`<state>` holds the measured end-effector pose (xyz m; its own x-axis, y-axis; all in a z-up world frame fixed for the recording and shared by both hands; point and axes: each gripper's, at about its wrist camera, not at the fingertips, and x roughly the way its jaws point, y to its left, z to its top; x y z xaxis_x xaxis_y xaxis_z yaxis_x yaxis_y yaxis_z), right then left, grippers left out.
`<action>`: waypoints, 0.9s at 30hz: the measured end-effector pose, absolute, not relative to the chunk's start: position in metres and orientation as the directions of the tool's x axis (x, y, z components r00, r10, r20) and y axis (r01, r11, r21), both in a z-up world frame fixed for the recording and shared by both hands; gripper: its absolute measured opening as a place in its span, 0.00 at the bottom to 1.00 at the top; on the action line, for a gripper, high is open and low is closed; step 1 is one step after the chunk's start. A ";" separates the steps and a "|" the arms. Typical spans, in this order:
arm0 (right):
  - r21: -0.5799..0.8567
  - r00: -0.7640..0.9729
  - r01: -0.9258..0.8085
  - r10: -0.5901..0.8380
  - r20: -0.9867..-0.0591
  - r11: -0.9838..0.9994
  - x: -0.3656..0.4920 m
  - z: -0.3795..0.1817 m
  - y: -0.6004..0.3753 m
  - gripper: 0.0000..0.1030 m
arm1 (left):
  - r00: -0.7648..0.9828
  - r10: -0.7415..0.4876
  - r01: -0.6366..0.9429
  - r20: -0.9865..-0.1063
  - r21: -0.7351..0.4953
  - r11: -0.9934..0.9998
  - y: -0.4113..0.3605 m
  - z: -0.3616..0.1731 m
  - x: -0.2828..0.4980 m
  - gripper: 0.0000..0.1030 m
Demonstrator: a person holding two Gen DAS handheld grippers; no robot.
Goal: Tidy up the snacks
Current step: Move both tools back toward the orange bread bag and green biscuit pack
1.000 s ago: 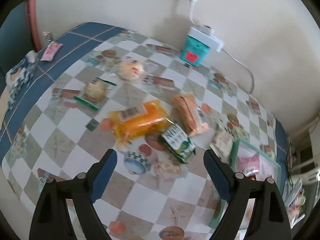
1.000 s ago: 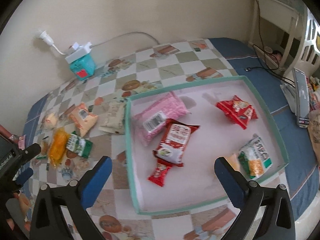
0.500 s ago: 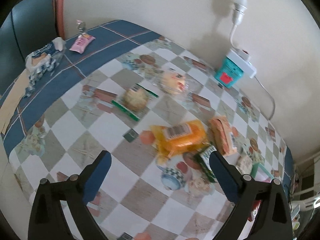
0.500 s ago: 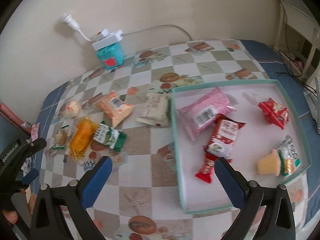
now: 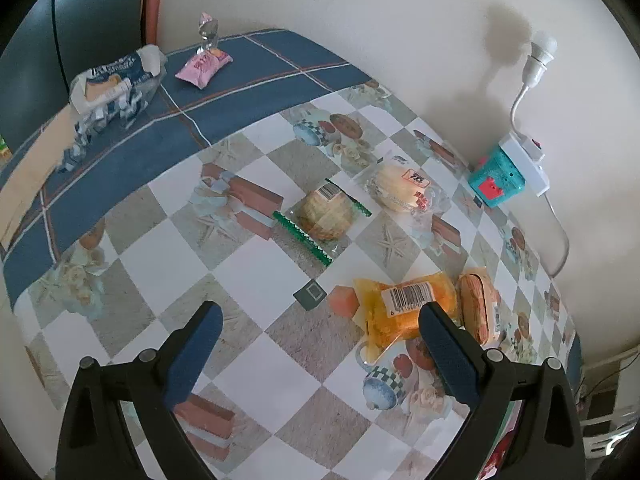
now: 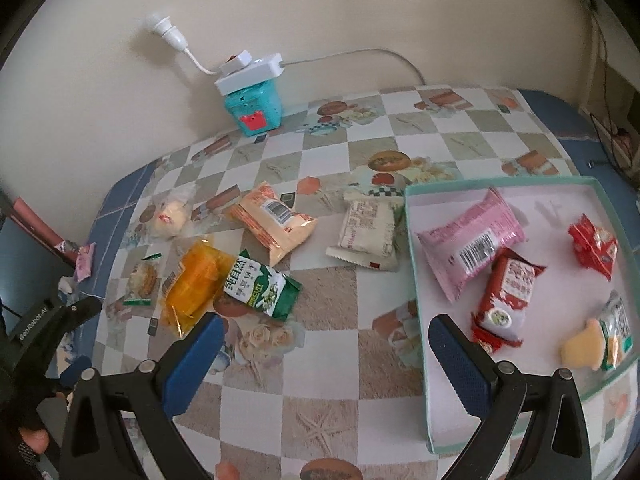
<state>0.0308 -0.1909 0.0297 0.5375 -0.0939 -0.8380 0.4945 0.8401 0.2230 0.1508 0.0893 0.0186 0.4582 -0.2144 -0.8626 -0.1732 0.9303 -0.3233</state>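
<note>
With five snacks already in the tray, I hover both empty, wide-spread grippers, left and right, above loose packets; next, closing on the orange packet.

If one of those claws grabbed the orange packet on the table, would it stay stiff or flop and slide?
Probably floppy: the orange packet is a soft, see-through wrapper with loose, crinkled ends. Its glossy film looks slippery, so it may slide on the smooth tablecloth. It seems light, lying flat with the green biscuit pack touching it.
</note>
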 end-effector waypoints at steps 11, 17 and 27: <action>0.197 0.501 0.488 -0.088 -0.861 0.850 0.061 0.009 -0.188 1.00 | 0.445 -0.253 -0.127 -0.859 -0.341 0.932 0.070 0.001 0.170 0.96; 0.219 0.500 0.485 -0.063 -0.864 0.846 0.081 -0.001 -0.180 1.00 | 0.443 -0.252 -0.064 -0.860 -0.310 0.948 0.058 0.000 0.183 0.96; 0.199 0.474 0.503 -0.076 -0.877 0.841 0.111 -0.027 -0.172 1.00 | 0.515 -0.211 -0.035 -0.831 -0.267 0.963 0.053 0.004 0.210 0.96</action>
